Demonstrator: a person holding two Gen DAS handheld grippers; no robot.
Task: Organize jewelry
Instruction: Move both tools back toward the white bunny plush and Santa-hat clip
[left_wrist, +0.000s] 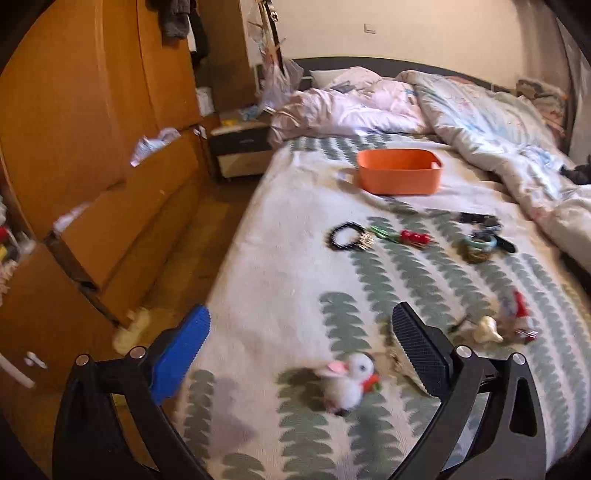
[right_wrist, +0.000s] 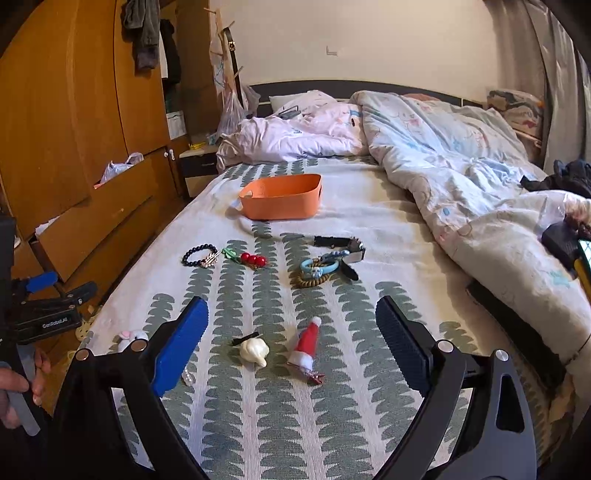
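An orange bin (left_wrist: 399, 170) (right_wrist: 281, 196) stands mid-bed. In front of it lie a black bead bracelet (left_wrist: 345, 236) (right_wrist: 199, 255), a red cherry clip (left_wrist: 414, 237) (right_wrist: 252, 259), and a pile of hair ties with a watch (left_wrist: 480, 243) (right_wrist: 325, 266). Nearer lie a white shell clip (right_wrist: 254, 349) (left_wrist: 487, 329) and a red Santa-hat clip (right_wrist: 307, 347) (left_wrist: 521, 314). A white bunny clip (left_wrist: 349, 380) (right_wrist: 131, 338) lies between the fingers of my open left gripper (left_wrist: 303, 350). My right gripper (right_wrist: 291, 332) hangs open above the shell and hat clips.
A green-leaf bedspread (right_wrist: 351, 406) covers the bed, with a rumpled duvet (right_wrist: 461, 173) at the right and back. Wooden wardrobe and open drawers (left_wrist: 110, 221) stand left, past a strip of floor. A person's hand (right_wrist: 18, 384) holds the left gripper's handle.
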